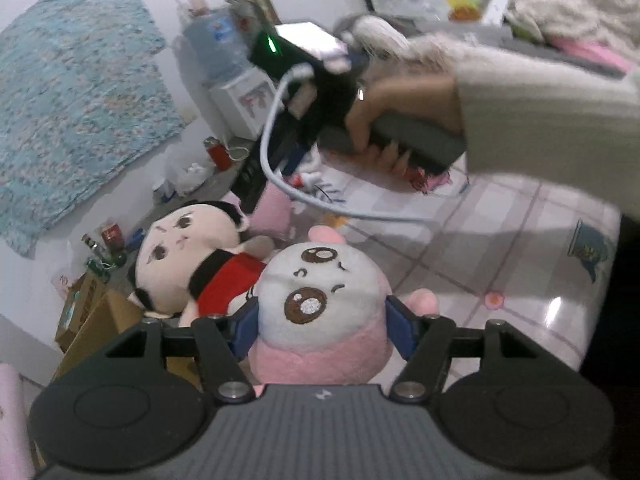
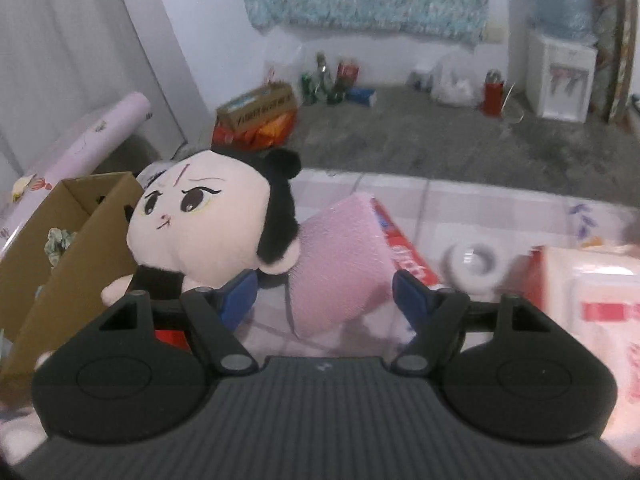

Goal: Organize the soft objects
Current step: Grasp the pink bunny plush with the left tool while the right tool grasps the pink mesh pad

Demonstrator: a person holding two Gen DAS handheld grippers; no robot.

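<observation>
My left gripper [image 1: 322,326] is shut on a round pink-and-white plush [image 1: 320,300] with brown eyes; its blue pads press both sides. A doll plush [image 1: 192,256] with black hair and a red shirt lies just behind it, to the left. In the right wrist view the same doll [image 2: 200,220] leans by a cardboard box [image 2: 68,232], and a pink sponge block [image 2: 340,256] lies between my right gripper's [image 2: 324,296] open fingers, untouched by the pads. The right gripper [image 1: 256,184], held in a hand, also shows in the left wrist view, above the table.
The table [image 1: 500,248] has a glossy pink checked cover. A tape roll [image 2: 476,260], a red-and-white packet [image 2: 404,248] and a tissue pack [image 2: 592,300] lie to the right. On the floor stand a water dispenser [image 2: 560,76], bottles [image 2: 324,80] and a carton [image 2: 260,116].
</observation>
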